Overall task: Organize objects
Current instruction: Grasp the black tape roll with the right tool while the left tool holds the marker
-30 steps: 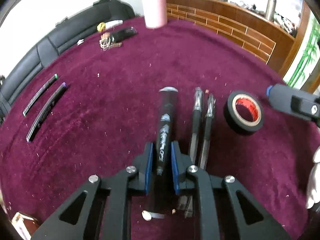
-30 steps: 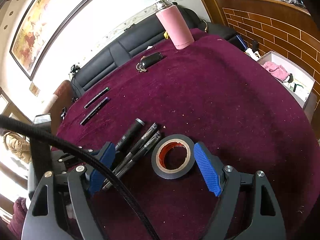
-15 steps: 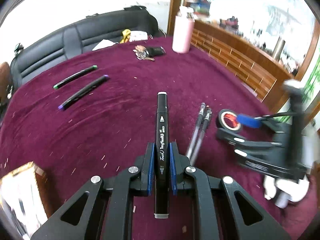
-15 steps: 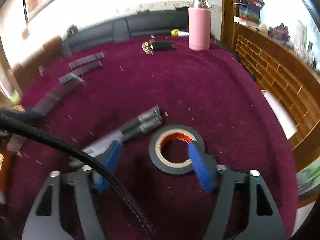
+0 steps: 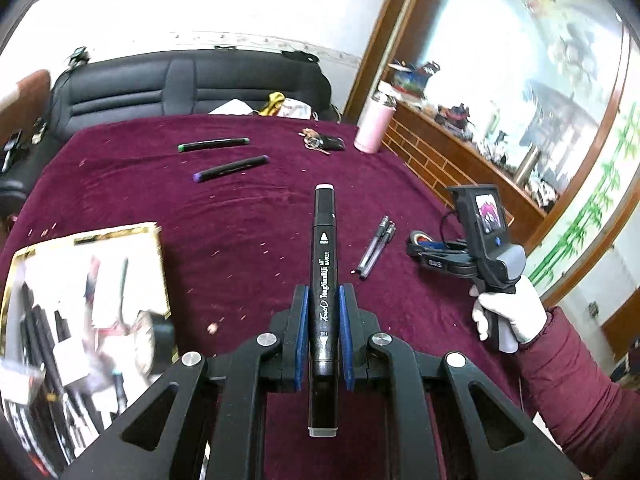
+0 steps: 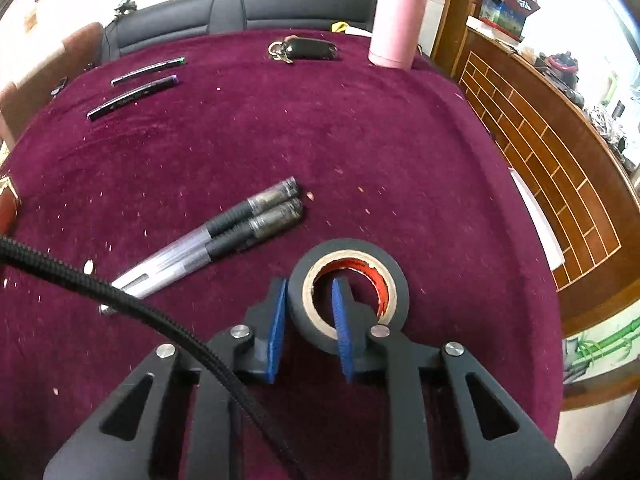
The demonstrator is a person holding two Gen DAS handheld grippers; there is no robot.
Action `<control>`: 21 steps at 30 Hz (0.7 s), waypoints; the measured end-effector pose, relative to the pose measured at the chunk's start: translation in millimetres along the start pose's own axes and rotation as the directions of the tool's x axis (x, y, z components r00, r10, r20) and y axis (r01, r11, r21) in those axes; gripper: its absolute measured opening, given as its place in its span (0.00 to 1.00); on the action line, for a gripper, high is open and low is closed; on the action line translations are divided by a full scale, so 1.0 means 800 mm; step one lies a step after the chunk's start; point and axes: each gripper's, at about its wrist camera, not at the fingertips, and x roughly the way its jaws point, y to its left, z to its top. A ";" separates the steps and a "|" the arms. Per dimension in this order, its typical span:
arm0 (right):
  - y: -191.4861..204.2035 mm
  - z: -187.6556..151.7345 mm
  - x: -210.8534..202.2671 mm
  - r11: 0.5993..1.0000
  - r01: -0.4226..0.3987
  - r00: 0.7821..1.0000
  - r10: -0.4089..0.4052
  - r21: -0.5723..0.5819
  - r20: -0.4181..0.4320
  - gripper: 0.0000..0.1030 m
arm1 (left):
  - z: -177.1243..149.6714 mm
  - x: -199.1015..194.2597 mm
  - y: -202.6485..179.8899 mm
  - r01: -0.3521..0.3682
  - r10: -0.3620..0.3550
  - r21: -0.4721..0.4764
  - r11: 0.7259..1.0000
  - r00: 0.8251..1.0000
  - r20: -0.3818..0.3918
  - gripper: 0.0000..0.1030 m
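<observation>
Two views split the scene between them. Only the left wrist view shows the left gripper (image 5: 323, 320) clamped tight on a black marker (image 5: 325, 280), lifted above the table and pointing toward the sofa; it also shows an open box (image 5: 84, 308) of blurred clutter left of that marker, and the gloved right hand (image 5: 508, 312) on its handle. Only the right wrist view shows the right gripper (image 6: 309, 312) closely: it is narrowed onto the near wall of a black tape roll (image 6: 348, 292), one pad outside, the other inside the hole, the roll lying flat on the cloth. Whether the pads press the wall I cannot tell.

Left of the tape roll lie two clear pens (image 6: 224, 236) side by side, touching. Beyond them, well apart, rest two dark markers (image 6: 140, 84), a key fob with keys (image 6: 308, 49) and a pink bottle (image 6: 394, 26) standing upright. A maroon velvet cloth (image 6: 360, 140), speckled with crumbs, covers the table. Behind it runs a black leather sofa (image 5: 168, 84), with wood panelling right of the bottle.
</observation>
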 end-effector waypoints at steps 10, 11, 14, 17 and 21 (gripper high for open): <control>-0.033 -0.028 -0.059 0.944 -0.283 0.959 0.276 0.170 0.066 0.17 | -0.037 -0.049 0.061 -0.015 0.021 -0.114 0.993 0.998 0.054 0.11; -0.034 -0.028 -0.063 0.935 -0.304 0.953 0.296 0.180 0.071 0.17 | -0.041 -0.053 0.064 -0.019 0.027 -0.120 0.993 0.998 0.058 0.11; -0.030 -0.027 -0.074 0.936 -0.301 0.953 0.291 0.180 0.079 0.17 | -0.048 -0.063 0.070 -0.019 0.029 -0.129 0.991 0.997 0.074 0.11; -0.008 -0.027 -0.071 0.978 -0.185 0.982 0.182 0.092 0.048 0.18 | -0.054 -0.068 0.071 -0.015 0.026 -0.131 0.991 0.996 0.080 0.11; 0.005 -0.018 -0.045 0.997 -0.078 0.997 0.078 0.018 0.014 0.31 | -0.061 -0.071 0.064 -0.002 0.011 -0.115 0.993 0.997 0.078 0.11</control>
